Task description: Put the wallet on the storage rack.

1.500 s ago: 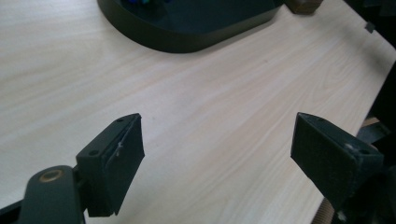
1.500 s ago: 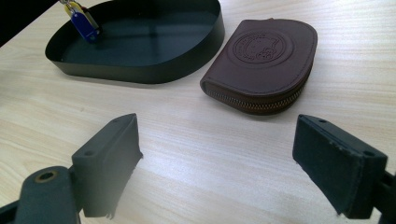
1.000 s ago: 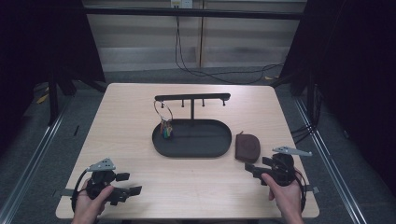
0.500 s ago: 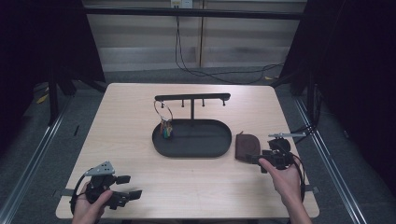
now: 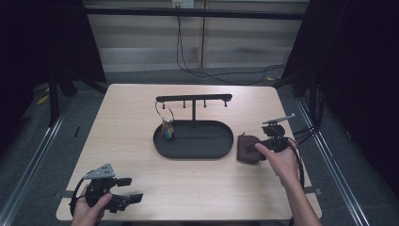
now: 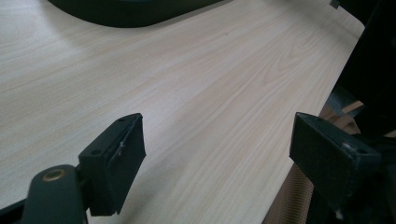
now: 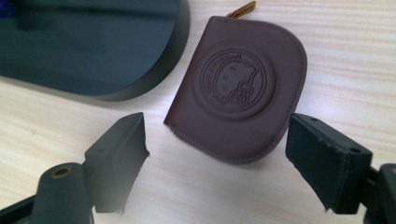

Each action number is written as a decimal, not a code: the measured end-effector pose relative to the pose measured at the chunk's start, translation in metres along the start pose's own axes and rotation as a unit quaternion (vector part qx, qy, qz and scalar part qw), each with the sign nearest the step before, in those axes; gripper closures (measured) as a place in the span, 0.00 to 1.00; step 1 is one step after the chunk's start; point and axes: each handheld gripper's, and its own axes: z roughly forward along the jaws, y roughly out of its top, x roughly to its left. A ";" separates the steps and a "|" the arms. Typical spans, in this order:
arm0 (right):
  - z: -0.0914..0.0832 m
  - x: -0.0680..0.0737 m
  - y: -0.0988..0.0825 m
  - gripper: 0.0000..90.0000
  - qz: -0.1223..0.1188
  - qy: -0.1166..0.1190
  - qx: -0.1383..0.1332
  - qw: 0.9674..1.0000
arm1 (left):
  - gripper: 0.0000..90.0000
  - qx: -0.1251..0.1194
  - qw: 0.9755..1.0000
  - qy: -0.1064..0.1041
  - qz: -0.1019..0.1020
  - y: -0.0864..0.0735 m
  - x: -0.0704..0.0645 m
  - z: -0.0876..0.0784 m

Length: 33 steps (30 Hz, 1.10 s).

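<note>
1. I've got the right gripper [image 5: 263, 146] sitting right at the pouch [image 5: 248, 148], jaws spread wide with nothing between them. In the right gripper view the pouch [image 7: 243, 88] lies just past the tips, not touched that I can see.
2. The pouch is brown, flat on the table [image 5: 131, 117], just to the right of the tray [image 5: 194, 153], close to its rim but apart. Its zip pull points away from me.
3. A key ring [image 5: 165, 123] hangs off the rack [image 5: 194, 98] standing in the tray.
4. The left gripper [image 5: 123, 194] is well away from the tray, near the table's front left corner, jaws released, bare wood in between.
</note>
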 end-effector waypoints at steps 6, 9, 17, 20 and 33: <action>0.013 -0.002 0.016 0.29 0.010 -0.007 0.039 0.999 | 0.20 -0.002 1.000 -0.006 0.005 0.001 -0.002 0.000; 0.018 -0.006 0.022 0.31 0.021 -0.012 0.045 0.999 | 0.20 -0.002 1.000 -0.007 0.007 0.001 -0.002 0.000; 0.034 -0.019 0.029 0.25 0.045 -0.036 0.062 0.996 | 0.20 -0.001 1.000 -0.009 0.004 0.000 -0.001 0.000; 0.036 -0.021 0.030 0.23 0.046 -0.035 0.068 0.996 | 0.20 0.004 1.000 -0.009 0.000 0.000 0.000 0.001; 0.052 -0.023 0.033 0.19 0.052 -0.035 0.116 0.991 | 0.20 0.010 1.000 -0.009 -0.003 0.000 -0.001 0.003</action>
